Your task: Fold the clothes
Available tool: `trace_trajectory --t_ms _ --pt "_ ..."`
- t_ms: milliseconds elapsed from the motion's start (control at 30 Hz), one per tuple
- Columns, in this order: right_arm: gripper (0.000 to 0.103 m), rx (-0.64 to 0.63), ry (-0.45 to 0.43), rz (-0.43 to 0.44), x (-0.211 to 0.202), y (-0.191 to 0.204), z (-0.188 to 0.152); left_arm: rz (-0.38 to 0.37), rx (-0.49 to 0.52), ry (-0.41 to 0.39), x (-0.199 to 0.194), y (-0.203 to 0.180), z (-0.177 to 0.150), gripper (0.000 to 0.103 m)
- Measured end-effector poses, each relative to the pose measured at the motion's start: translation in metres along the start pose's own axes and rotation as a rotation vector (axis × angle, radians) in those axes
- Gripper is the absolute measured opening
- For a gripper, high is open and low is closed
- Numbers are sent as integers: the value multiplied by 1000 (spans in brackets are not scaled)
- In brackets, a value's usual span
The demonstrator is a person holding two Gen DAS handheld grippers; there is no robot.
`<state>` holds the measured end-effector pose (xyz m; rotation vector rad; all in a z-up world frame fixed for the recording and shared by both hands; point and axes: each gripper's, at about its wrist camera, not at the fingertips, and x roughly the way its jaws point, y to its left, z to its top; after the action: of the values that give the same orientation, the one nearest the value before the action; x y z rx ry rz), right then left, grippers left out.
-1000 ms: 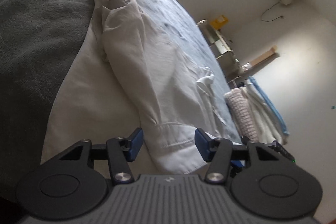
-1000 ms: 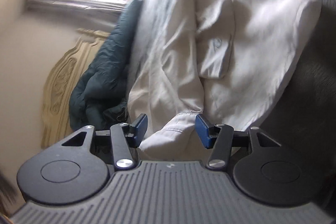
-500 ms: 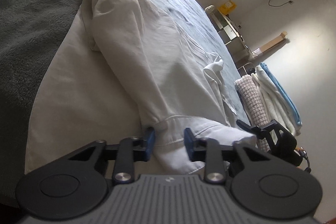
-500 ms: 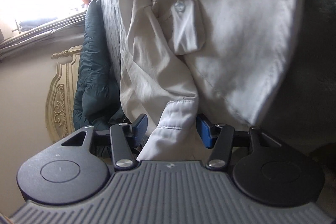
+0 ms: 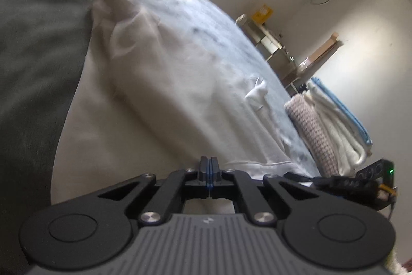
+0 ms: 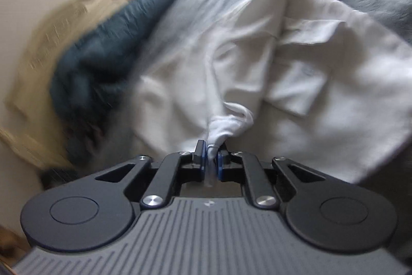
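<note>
Your white shirt (image 6: 296,74) lies crumpled on the fuzzy grey bedspread (image 5: 31,48), thin woven cotton, one flap pocket showing with a small blurred mark, unreadable. Your right gripper (image 6: 211,159) is closing, pads already pinching a bunched cuff. Your left gripper (image 5: 209,172) is fully closed, blue pads together at the shirt's edge; cloth between them, can't tell. One dark puffy jacket (image 6: 103,63) beside the shirt. Three folded towels (image 5: 332,125) stacked past the bed: knit-textured, white, blue.
</note>
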<state>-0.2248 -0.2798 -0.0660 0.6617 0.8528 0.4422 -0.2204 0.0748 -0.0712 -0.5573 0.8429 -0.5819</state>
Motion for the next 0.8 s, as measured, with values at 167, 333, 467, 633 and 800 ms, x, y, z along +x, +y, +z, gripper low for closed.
trace_trajectory --t_ms 167,333,467,633,800 --pt "10 93 8 19 5 -22 -3 -57 -57 54 -5 4 -10 23" --pt "12 140 7 57 6 -31 -1 -47 -40 92 3 -3 -18 31" --pt "13 110 5 50 6 -28 -4 -11 11 97 13 -13 -24 19" --pt "9 -46 -3 -1 5 -15 -8 32 91 66 9 -22 -28 2" --pt "8 -313 -29 -71 7 11 -18 51 133 36 -1 -25 -30 2"
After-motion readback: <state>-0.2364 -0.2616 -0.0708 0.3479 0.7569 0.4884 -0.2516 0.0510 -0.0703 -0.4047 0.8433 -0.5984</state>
